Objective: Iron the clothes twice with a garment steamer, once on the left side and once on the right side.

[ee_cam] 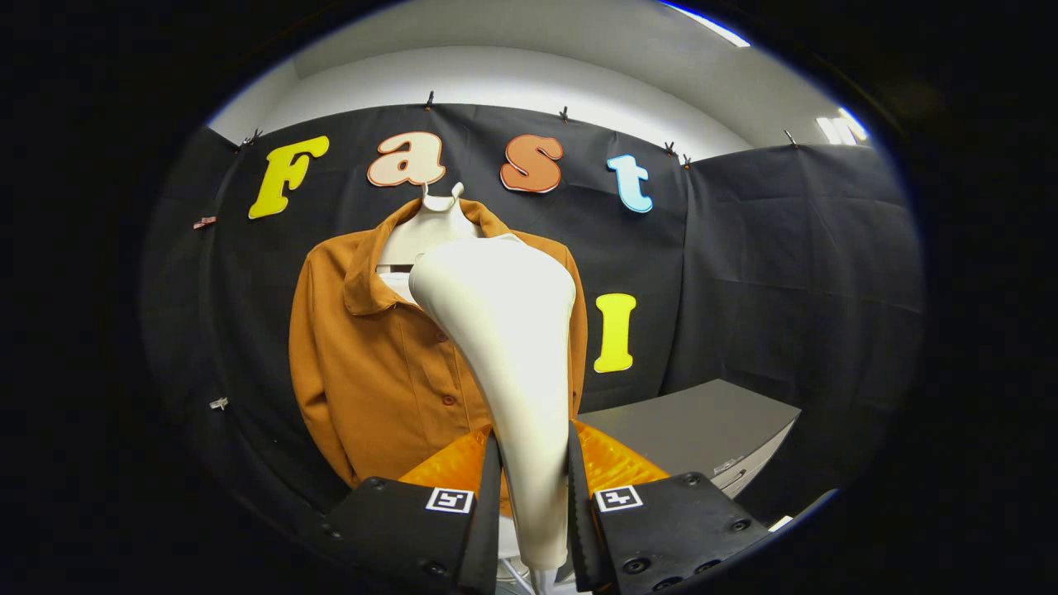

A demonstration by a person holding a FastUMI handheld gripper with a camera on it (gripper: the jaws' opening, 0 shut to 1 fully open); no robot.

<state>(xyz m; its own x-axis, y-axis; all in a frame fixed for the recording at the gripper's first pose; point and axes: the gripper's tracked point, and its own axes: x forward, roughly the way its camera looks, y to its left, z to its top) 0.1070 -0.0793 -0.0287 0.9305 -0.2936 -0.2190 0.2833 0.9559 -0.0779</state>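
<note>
**Steamer held upright before the hanging jacket, head level with the collar**

The gripper (529, 496) is shown clamped on the garment steamer (504, 330): both fingers press against the narrow lower handle, one on each side, with no gap visible between finger and handle. The steamer is held nearly upright, its long axis running from the fingers up to a broad, rounded head, which leans slightly towards the gripper's left. The back of the head is turned to the camera, so the steam face is judged to point away, towards the garment; the face itself cannot be seen.

Beyond the steamer, an orange-brown buttoned jacket (372, 364) is seen on a pale hanger (430, 219) against the booth wall. The jacket hangs vertically, its button placket (446, 372) running roughly parallel to the steamer's axis. The steamer head overlaps the jacket's centre and the side on the gripper's right, level with the collar (368, 273), while the half on the gripper's left is open to view. Whether the head touches the cloth cannot be told.

A grey cabinet (702, 421) is placed on the gripper's right, below the jacket's hem line.

A downward stroke along the jacket's length is judged to be the move called for, the head being carried parallel to the placket on one side of it.
</note>
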